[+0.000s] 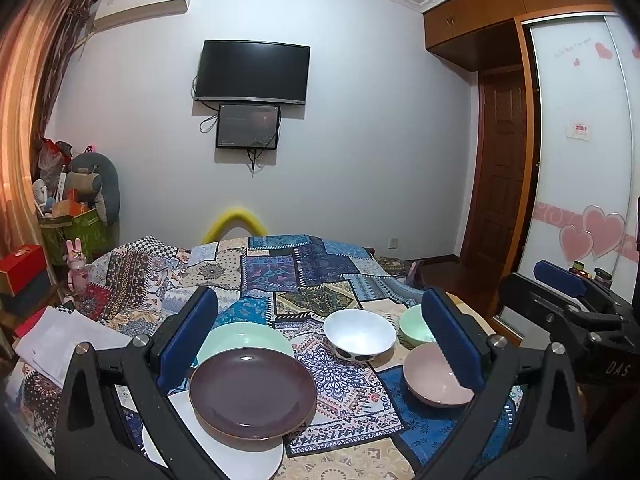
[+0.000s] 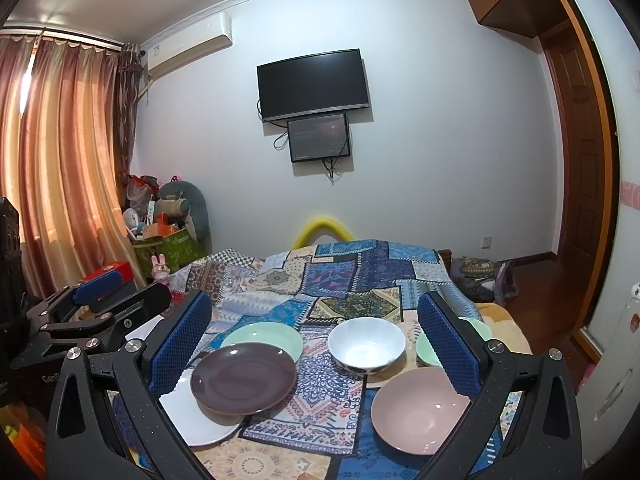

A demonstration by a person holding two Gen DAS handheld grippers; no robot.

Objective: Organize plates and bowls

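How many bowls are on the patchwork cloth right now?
3. The white round bowl sits mid-table, the pale green bowl to its right, partly behind a gripper finger, and the pink round bowl nearest on the right. None looks hidden.

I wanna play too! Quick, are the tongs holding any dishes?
Left tongs: open, holding nothing.
Right tongs: open, holding nothing.

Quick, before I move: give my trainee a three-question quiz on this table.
1. True or false: the brown plate lies partly on the white plate.
2. How many bowls are on the cloth?
3. Which bowl is nearest the right tongs: A) white bowl B) pink bowl C) green bowl?

Key: 1 true. 2 three. 3 B. Both tongs, left too, are open and empty.
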